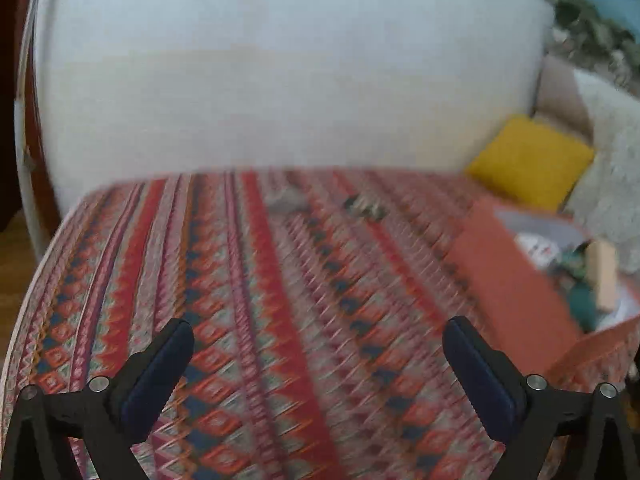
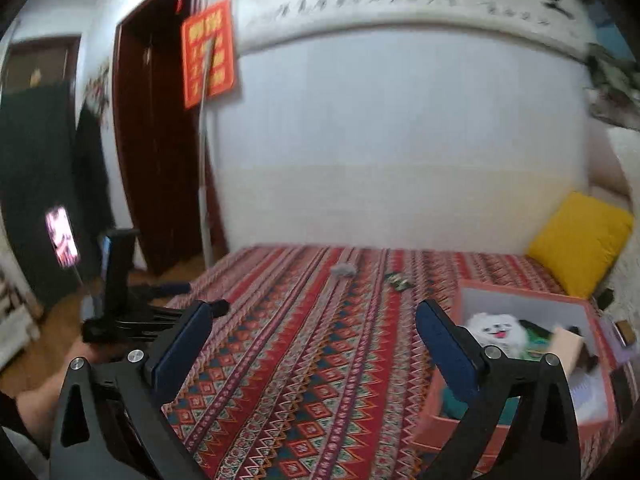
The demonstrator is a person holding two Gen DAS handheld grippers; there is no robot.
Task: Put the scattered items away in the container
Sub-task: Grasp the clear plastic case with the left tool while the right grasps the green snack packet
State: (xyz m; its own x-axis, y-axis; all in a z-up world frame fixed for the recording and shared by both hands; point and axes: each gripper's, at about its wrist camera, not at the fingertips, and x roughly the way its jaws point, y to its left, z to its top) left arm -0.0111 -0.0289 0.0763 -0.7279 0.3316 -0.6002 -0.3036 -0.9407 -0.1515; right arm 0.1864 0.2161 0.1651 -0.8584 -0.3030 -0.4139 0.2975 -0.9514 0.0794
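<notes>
An orange box [image 2: 596,320] stands on the patterned bedspread [image 2: 304,360] at the right. A white plush dog [image 2: 496,330], a tan block [image 2: 566,346] and teal items lie inside it. Far back on the spread lie a small grey item [image 2: 343,270] and a dark greenish item [image 2: 398,281]; the left wrist view blurs the grey item [image 1: 286,200] and the dark one [image 1: 366,206]. My right gripper [image 2: 316,308] is open and empty, its right finger over the box's near corner. My left gripper [image 1: 318,326] is open and empty above the spread, left of the box [image 1: 516,280].
A yellow cushion [image 2: 580,240] leans in the back right corner beside a fluffy white throw [image 1: 616,184]. The white wall [image 2: 400,140] closes off the bed's far side. Left of the bed are wooden floor, a dark door [image 2: 152,140], a white pole [image 2: 206,160] and a lit phone [image 2: 62,236].
</notes>
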